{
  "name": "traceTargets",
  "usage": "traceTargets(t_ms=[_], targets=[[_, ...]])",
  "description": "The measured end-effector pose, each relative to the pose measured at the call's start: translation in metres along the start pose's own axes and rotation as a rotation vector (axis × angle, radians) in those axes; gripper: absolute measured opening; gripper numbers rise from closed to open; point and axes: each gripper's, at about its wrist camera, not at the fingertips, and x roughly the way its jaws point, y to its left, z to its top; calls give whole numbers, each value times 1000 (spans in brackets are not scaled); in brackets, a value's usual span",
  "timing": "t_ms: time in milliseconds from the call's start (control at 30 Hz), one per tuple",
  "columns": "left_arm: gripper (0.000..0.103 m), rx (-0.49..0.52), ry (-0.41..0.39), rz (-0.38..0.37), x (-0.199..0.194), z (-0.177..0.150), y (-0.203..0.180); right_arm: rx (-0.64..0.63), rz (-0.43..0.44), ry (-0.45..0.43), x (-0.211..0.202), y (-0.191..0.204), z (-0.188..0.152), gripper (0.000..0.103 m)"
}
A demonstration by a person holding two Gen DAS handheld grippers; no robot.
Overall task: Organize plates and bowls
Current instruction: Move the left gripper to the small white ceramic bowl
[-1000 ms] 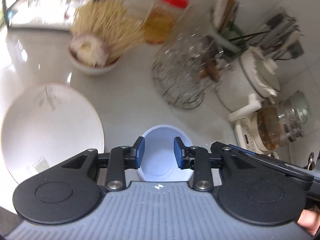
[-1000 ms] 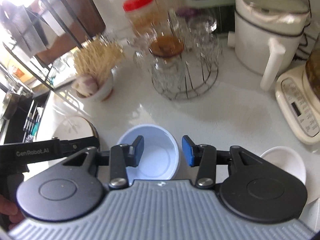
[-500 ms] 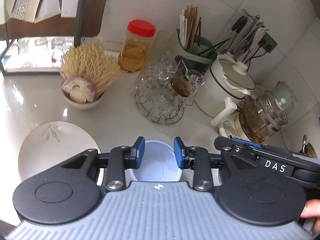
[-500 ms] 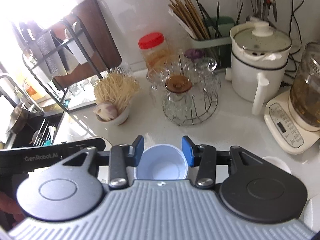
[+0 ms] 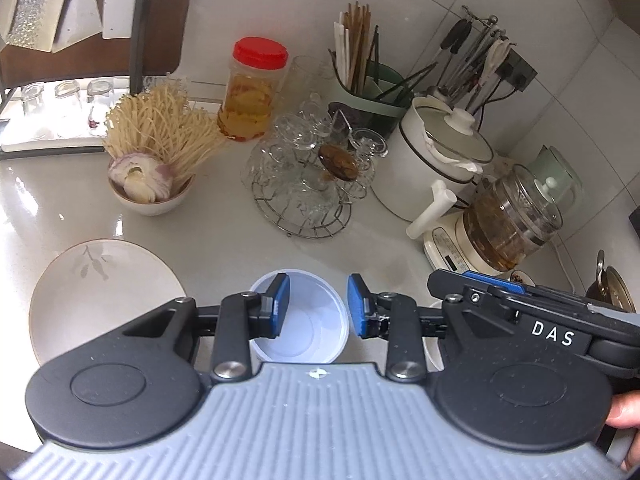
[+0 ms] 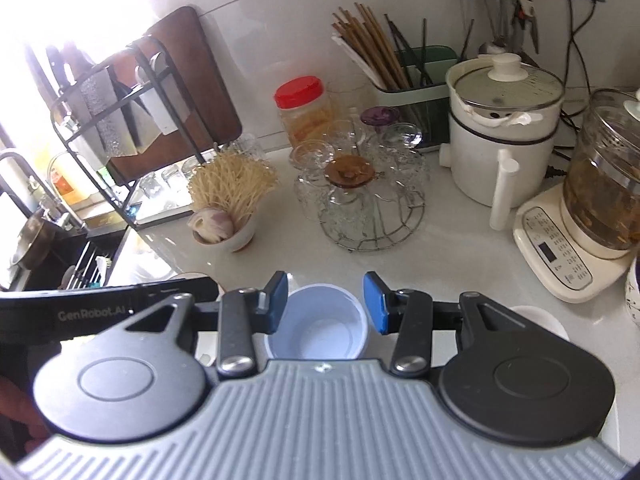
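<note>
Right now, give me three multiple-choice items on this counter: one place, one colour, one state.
1. Where is the plate relative to the blue bowl, left wrist view?
A. left of it
B. right of it
C. stacked inside it

2. What colour is the jar's lid?
A. green
B. red
C. white

3. What state is the left gripper in?
A. shut on the plate
B. open, holding nothing
C. shut on the bowl

Answers: 1 A, the plate lies at the frame's left, beside the bowl. 2 B, the cap is plainly red. 3 B, its blue pads stand apart with the bowl visible in the gap.
</note>
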Motion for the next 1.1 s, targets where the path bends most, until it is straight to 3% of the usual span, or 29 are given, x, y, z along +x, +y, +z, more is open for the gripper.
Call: traceTargets(t_ms=[667, 1100], targets=[[40, 150, 92, -117, 39, -2, -64, 139, -130, -40, -34, -53, -19, 45], [44, 200, 193, -179, 77, -11, -98, 304, -239, -10, -41, -105, -44, 45]])
